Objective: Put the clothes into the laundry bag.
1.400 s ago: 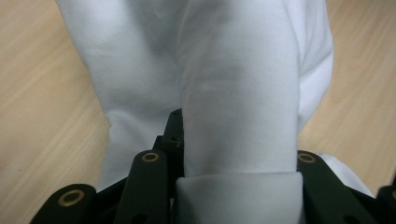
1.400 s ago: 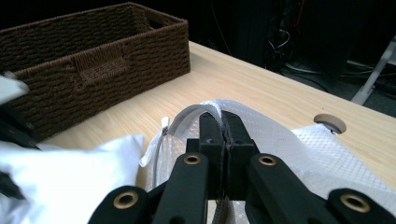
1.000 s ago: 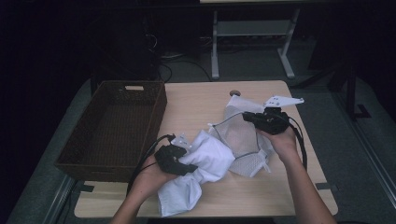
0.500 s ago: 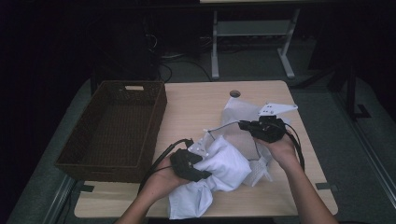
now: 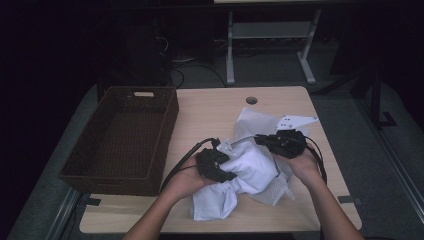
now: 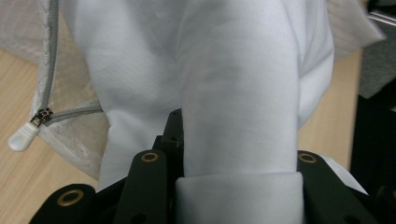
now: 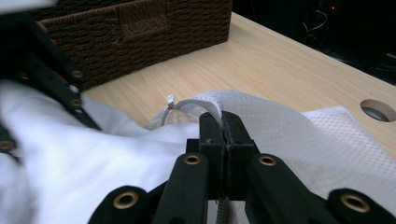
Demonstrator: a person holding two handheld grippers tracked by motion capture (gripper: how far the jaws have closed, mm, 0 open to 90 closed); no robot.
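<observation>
A white garment (image 5: 252, 167) lies bunched at the table's front middle, part of it inside a white mesh zip bag (image 5: 250, 120). My left gripper (image 5: 226, 167) is shut on a thick fold of the garment (image 6: 233, 93), which fills the gap between its jaws (image 6: 238, 154). The bag's grey zipper and white pull tab (image 6: 21, 137) hang to its left. My right gripper (image 5: 261, 141) is shut on the mesh bag's zippered rim (image 7: 225, 122) and holds it up off the table. The garment (image 7: 93, 158) sits just left of that rim.
A dark woven basket (image 5: 165, 135) stands on the table's left side, close to my left hand; its wall (image 7: 140, 32) shows in the right gripper view. The wooden table (image 5: 210, 110) has a round cable hole (image 5: 251, 100) near its far edge.
My left gripper has carried the garment to the right, toward the right gripper and the bag's mouth. The cloth is now more bunched up. The right gripper has kept its place.
</observation>
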